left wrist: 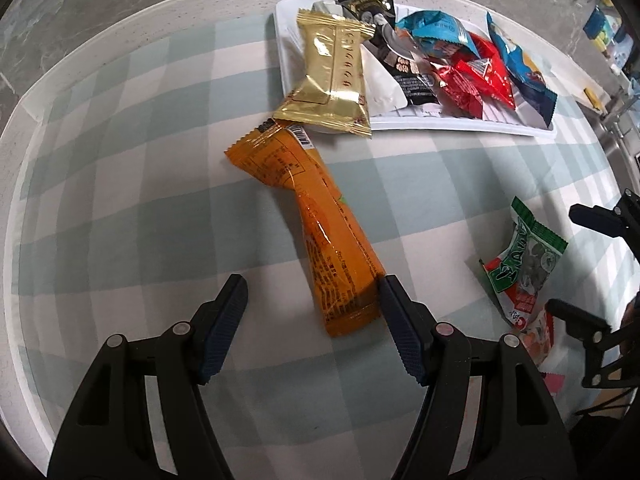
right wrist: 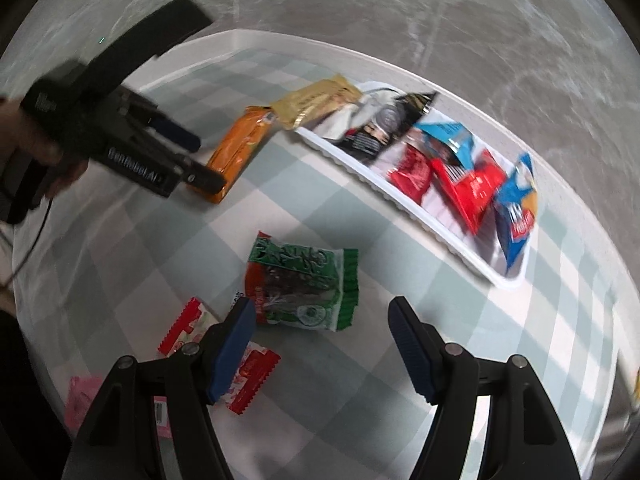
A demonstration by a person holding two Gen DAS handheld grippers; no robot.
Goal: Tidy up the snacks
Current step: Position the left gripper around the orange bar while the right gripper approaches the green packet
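Left claw body reads "GenRobot.AI" (gold packet: Japanese script).

left gripper body – "GenRobot.AI" | gold packet – Japanese characters, unreadable

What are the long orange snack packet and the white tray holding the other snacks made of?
The long orange snack packet looks like thin glossy plastic film: it shows bright glare and creases. The white tray seems to be rigid moulded plastic with a matte finish and a ribbed outer wall, though foam cannot be ruled out.
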